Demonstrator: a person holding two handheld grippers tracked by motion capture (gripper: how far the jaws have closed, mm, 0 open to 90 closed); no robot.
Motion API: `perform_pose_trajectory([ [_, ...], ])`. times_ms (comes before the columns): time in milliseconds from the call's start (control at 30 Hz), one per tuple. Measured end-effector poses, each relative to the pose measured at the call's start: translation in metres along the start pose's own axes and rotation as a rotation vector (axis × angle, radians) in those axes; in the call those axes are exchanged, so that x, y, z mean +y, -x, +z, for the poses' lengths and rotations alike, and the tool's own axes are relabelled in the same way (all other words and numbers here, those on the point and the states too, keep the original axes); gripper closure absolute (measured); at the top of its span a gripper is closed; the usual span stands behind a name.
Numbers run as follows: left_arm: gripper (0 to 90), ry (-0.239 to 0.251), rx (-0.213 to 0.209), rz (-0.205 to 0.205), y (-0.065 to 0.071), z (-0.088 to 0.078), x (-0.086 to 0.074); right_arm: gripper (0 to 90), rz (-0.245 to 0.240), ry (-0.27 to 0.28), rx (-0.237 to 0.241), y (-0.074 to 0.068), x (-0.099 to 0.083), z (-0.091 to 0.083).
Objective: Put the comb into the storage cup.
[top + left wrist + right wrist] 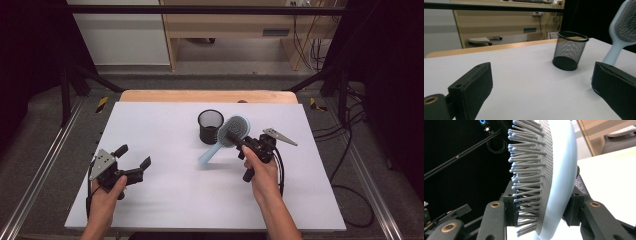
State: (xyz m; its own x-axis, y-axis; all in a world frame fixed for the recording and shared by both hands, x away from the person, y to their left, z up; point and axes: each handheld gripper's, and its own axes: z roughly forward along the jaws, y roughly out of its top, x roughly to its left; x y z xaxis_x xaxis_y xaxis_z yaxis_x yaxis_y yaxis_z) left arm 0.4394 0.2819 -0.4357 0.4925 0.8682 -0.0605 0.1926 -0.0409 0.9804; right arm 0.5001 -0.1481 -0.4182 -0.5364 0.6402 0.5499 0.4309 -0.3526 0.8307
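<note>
A light blue hairbrush [231, 131] is tilted beside a black mesh cup [210, 126] at the table's middle. Its handle slants down and to the left toward the white surface. My right gripper [236, 136] is shut on the brush head. In the right gripper view the pads clamp the bristle side and the back of the hairbrush [560, 177], with the cup's mesh [581, 185] just behind. My left gripper [134, 155] hovers open and holding nothing near the front left. In the left gripper view it [541, 86] faces the upright cup [570, 51] and the brush [621, 32].
A white sheet [165, 130] covers the table, with a wooden edge [200, 95] at the back. Metal rails [45, 165] run along both sides and cables [350, 150] lie on the floor at the right. Wooden furniture [235, 25] stands beyond the table.
</note>
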Motion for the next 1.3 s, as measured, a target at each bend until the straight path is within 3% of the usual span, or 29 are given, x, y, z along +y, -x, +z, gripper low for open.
perform_pose_trajectory([
  [100, 4.0, -0.016, 0.022, -0.006, -0.003, 0.002, -0.005, 55.1, 0.0, 0.002, -0.006, -0.001, 0.007, -0.001],
  [167, 3.9, -0.029, 0.034, 0.02, -0.002, 0.003, -0.006, 55.0, -0.002, 0.007, 0.001, -0.002, 0.012, -0.001],
  [267, 3.2, -0.03, 0.032, 0.025, -0.002, 0.003, -0.007, 54.9, -0.009, 0.0, -0.003, -0.005, 0.02, -0.001],
  [500, 3.0, -0.013, 0.052, 0.036, -0.003, 0.002, -0.007, 54.8, -0.02, -0.001, 0.001, -0.014, 0.035, 0.001],
  [700, 3.8, 0.007, 0.108, 0.04, -0.007, 0.0, -0.008, 54.7, -0.04, -0.01, 0.012, -0.027, 0.047, 0.009],
  [967, 3.8, 0.004, 0.119, 0.032, -0.011, -0.002, -0.008, 54.6, -0.045, -0.004, 0.014, -0.042, 0.066, 0.023],
  [1300, 3.8, -0.011, 0.118, 0.036, -0.01, 0.0, -0.009, 54.6, -0.045, 0.014, -0.008, -0.041, 0.096, 0.045],
])
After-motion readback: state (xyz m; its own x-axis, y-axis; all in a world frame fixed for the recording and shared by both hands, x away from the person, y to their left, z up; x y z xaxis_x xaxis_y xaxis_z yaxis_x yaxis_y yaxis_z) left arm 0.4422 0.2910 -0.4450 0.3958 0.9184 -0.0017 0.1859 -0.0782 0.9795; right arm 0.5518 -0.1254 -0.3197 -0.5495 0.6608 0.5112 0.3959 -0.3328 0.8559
